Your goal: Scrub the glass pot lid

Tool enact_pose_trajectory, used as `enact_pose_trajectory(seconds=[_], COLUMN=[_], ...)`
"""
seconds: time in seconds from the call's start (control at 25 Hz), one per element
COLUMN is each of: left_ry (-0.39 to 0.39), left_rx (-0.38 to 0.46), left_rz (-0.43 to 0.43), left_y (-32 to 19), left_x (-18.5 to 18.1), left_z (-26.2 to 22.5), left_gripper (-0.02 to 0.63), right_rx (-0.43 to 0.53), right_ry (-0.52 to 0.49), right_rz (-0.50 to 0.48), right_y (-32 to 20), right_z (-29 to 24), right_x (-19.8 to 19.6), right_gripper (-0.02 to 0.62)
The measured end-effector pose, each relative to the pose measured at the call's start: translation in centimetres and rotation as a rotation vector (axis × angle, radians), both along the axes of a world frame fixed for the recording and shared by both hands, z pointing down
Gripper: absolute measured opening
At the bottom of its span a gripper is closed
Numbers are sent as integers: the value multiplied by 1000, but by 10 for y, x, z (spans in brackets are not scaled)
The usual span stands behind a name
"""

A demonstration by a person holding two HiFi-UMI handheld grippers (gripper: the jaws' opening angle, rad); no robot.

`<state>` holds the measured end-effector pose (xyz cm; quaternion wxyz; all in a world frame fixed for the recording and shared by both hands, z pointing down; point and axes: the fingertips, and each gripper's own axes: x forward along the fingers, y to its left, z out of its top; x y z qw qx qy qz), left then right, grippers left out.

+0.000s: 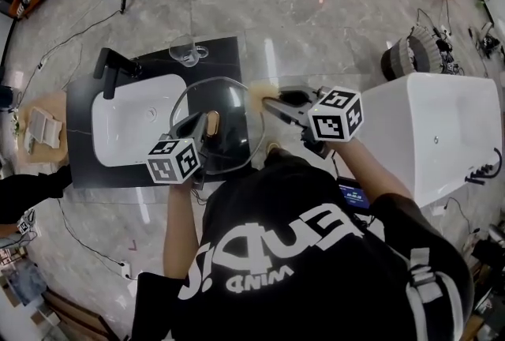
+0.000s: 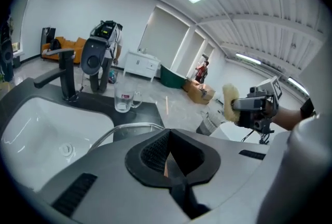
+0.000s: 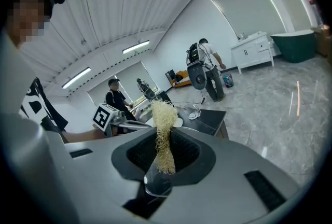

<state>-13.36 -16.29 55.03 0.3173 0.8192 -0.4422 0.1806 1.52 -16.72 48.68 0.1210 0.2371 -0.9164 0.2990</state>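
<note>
The left tongs (image 1: 203, 126) are clamped on the brown knob of the glass pot lid (image 1: 237, 114), which is tilted over the worktop's (image 1: 79, 166) right edge, beside the white basin (image 1: 126, 134). The right tongs (image 1: 274, 104) pinch a loofah scrubber (image 3: 164, 129) just beside the lid's rim. The left gripper view shows the basin's drain (image 2: 66, 149) and a red mark on the glass mug (image 2: 124, 98).

Bathroom-fixture showroom hall: display washbasin (image 1: 134, 130), bathtub (image 1: 442, 134)

We see the basin (image 1: 134, 126) set in the bench (image 1: 79, 158) at frame left, faucet (image 1: 110, 71) and mug (image 1: 187, 54) above it, the glass pot lid (image 1: 237, 126) just right of it, the scrubber (image 1: 256, 95) at the lid's upper right, and the bathtub (image 1: 434, 134) far right.
</note>
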Motion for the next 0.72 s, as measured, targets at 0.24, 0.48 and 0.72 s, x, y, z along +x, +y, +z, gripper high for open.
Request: enact_pose_trajectory(seconds=[0.24, 0.48, 0.72], left_ry=[18, 43, 42], left_rx=[204, 410, 514], left_rz=[-12, -64, -120], left_y=[4, 9, 13], left_x=[6, 2, -3], left_z=[-36, -63, -76], left_gripper=[12, 12, 12], right_rx=[210, 399, 479], right_ry=[76, 72, 33], right_rz=[-35, -21, 34], right_y=[5, 8, 12], right_z=[-9, -22, -29], right_x=[-18, -32, -33], right_gripper=[57, 57, 57])
